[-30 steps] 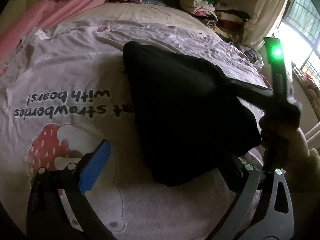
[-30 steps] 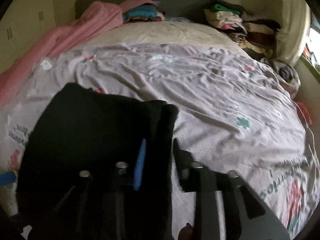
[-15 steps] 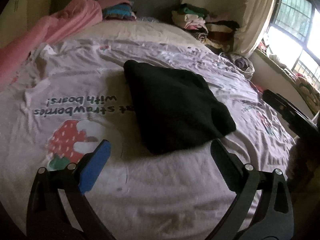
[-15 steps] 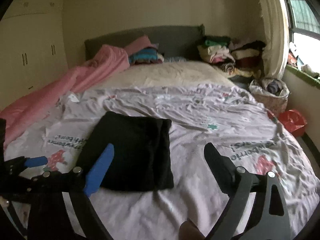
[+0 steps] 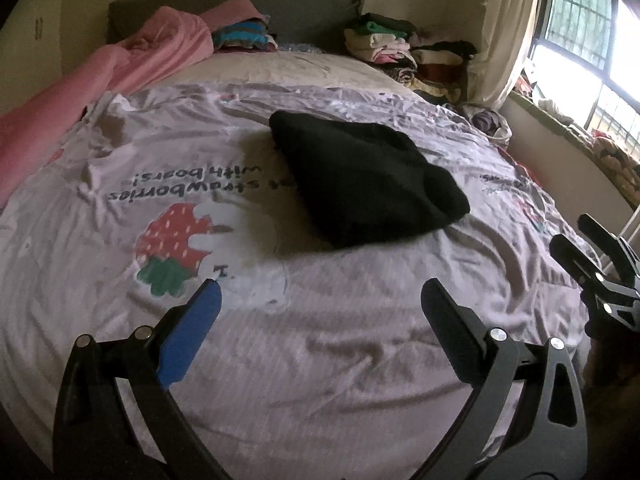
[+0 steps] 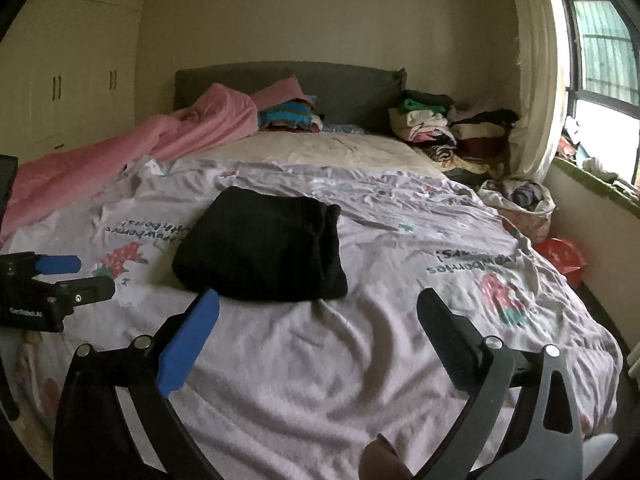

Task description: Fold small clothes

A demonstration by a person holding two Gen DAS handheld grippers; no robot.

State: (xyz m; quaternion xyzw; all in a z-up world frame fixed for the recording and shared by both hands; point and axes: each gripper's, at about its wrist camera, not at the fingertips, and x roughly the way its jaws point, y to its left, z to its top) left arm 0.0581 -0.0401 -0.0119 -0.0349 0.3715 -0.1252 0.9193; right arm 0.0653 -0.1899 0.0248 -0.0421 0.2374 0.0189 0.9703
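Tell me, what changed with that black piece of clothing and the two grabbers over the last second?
The right gripper let go of the black garment and opened; both it and the left gripper drew back from it. The garment stayed folded on the printed sheet. The clothes piles by the headboard stayed put.

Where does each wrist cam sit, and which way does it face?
Left wrist: on the left gripper, above the foot of the bed, facing the headboard; its own open fingers and the right gripper show.
Right wrist: on the right gripper, same direction, farther right; its open fingers and the left gripper show.
Shared: folded black garment, printed sheet, pink blanket, clothes piles.
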